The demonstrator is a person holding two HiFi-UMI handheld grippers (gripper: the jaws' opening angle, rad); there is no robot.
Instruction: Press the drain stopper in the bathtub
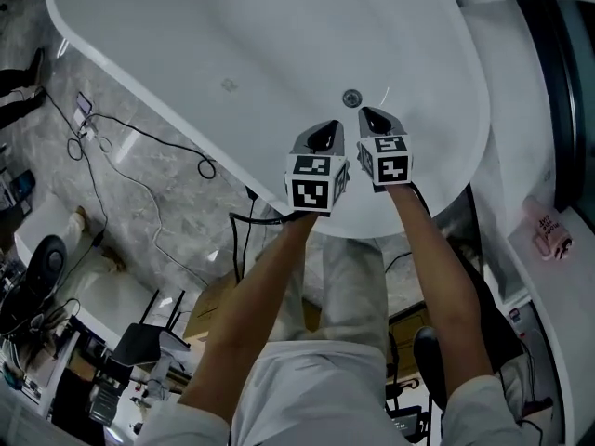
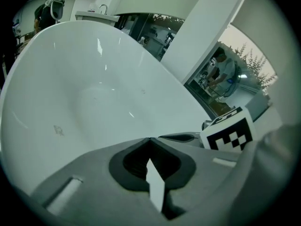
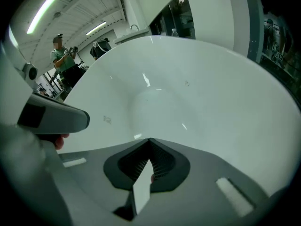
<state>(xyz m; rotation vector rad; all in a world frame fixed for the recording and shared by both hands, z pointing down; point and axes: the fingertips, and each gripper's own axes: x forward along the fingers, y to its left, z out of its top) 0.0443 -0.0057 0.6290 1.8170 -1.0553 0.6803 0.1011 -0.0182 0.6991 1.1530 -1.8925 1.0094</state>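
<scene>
Currently, nearest me, the grey left gripper (image 1: 325, 136) and grey right gripper (image 1: 375, 119) sit side by side over the white oval bathtub (image 1: 232, 45). Each has its jaws pressed together on nothing. The small round metal drain stopper (image 1: 351, 98) lies just beyond and between their tips. Only the head view shows it; both gripper views show bare tub wall.

Seemingly a mock bathroom set up in a large workshop hall: a freestanding white bathtub (image 1: 186, 45) stands on a marbled floor (image 1: 158, 221) strewn with cables (image 1: 149, 136), under strip lights (image 3: 44, 11) on an industrial ceiling (image 3: 89, 6).
</scene>
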